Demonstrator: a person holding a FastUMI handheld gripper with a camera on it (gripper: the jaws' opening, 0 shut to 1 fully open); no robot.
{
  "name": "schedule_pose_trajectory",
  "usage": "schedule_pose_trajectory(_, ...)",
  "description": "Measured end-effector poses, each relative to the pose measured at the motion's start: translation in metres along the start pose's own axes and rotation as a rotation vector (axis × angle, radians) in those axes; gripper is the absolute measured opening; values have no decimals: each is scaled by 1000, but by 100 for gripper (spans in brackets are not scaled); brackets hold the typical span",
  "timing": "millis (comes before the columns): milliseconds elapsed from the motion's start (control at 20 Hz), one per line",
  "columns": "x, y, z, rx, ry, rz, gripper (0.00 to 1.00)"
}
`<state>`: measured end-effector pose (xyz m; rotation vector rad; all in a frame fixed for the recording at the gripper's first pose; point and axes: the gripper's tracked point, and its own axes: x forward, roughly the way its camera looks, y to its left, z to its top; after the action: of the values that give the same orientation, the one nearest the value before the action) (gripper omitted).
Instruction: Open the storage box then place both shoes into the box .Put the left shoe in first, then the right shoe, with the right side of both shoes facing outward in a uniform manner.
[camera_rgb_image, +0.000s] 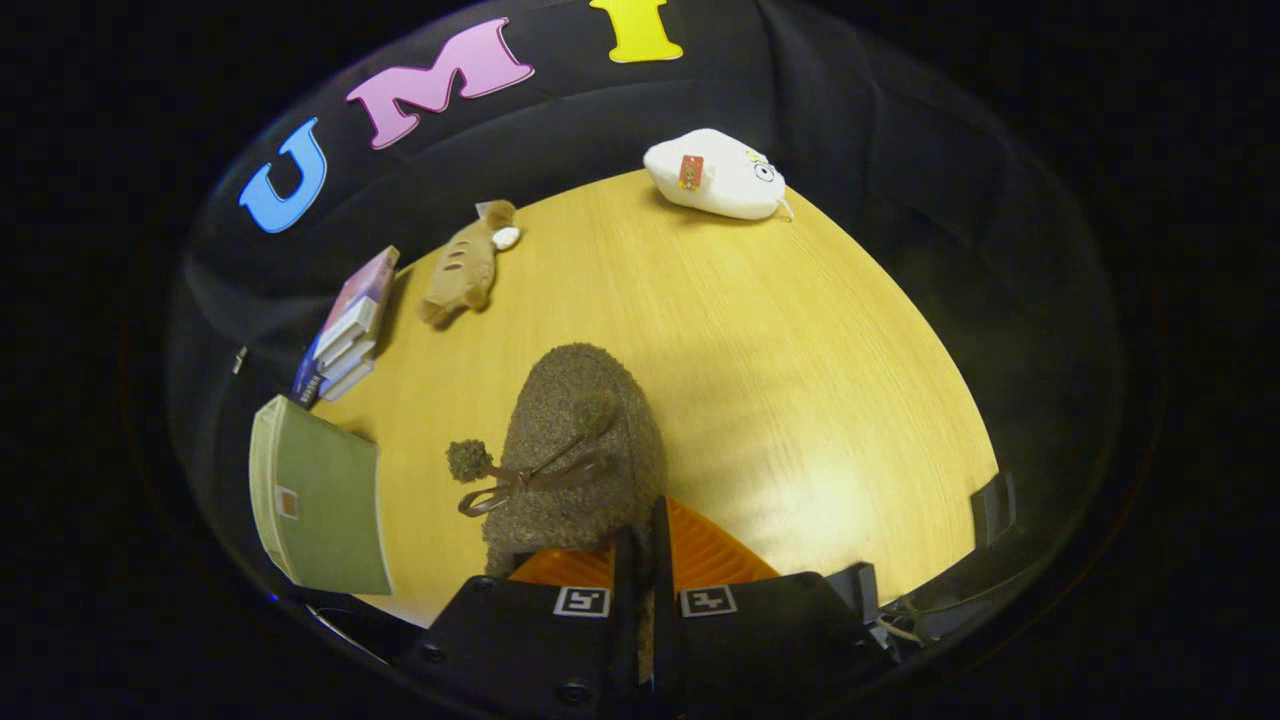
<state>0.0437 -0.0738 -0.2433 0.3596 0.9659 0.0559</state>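
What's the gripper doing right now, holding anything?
Gripper: shut on the brown fuzzy shoe, held above the wooden table.

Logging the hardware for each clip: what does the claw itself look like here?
The claw has two dark, blocky bodies side by side, each carrying a small square black-and-white marker tag. Ribbed plates run forward along the fingers. Thin wires trail beside its right body.

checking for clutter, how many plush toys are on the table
2. A brown plush toy lies at the far side beside the stacked books; a white plush toy sits at the far edge. Others may be hidden behind the held shoe.
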Motion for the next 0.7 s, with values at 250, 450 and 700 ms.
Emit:
schedule_pose_trajectory(250,-45,110,7,23,-39,108,11)
schedule_pose_trajectory(450,-70,198,3,18,-69,175,11)
schedule_pose_trajectory(700,-77,305,-20,3,-42,276,10)
